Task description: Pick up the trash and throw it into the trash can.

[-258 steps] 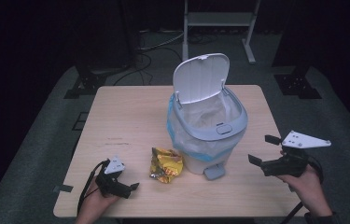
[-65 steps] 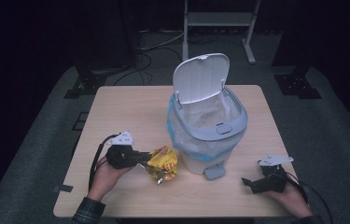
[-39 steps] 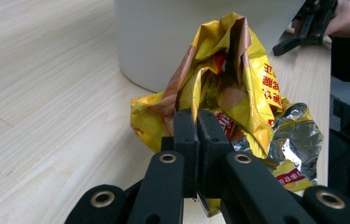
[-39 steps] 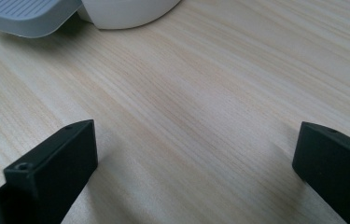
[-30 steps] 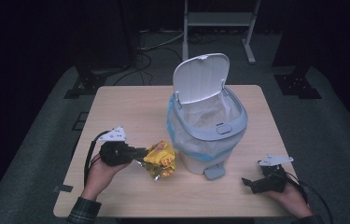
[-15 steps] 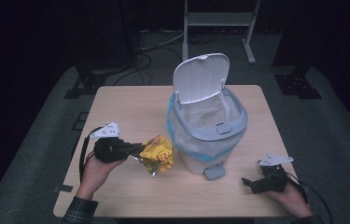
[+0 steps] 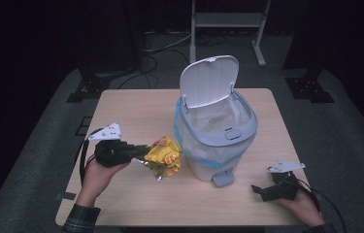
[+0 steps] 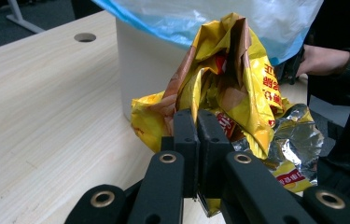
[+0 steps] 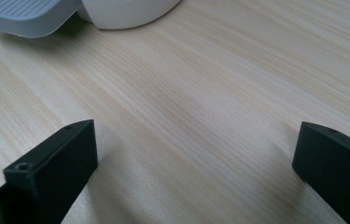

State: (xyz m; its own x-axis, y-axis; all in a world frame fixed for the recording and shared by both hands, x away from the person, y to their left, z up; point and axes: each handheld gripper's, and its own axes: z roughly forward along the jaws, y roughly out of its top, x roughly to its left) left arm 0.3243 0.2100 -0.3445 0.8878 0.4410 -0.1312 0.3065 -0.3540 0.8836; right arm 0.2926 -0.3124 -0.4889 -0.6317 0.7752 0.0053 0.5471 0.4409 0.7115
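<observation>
Right gripper [image 7: 256, 189]: near edge of the table [image 7: 136, 107], right side, resting low on the wood in the person's right hand [image 7: 300, 204]. Jaws stand wide apart with bare wood between them in the right gripper view; nothing held. Grey three-cornered plate on top, cable trailing toward the table's edge.

Left gripper [image 7: 143, 151]: near left of the table, held in the person's left hand [image 7: 98, 171], pointing toward the bin. Jaws pressed close together on a fold of the snack bag; in the left gripper view the two black jaws meet with crumpled foil pinched between them.

Snack bag [image 7: 164, 155]: yellow, crumpled, red print, silver lining showing at the torn end. Clamped at its left edge by the left gripper, hanging just beside the bin's left wall; whether its lower end touches the table I cannot tell.

Pedal bin [image 7: 218, 145]: white body, grey rim, middle of the table. Blue-tinted liner [image 7: 184, 138] folded over the rim. Grey pedal [image 7: 222, 178] at its near foot.

Lid [image 7: 208, 81]: white, raised upright at the bin's far side.
</observation>
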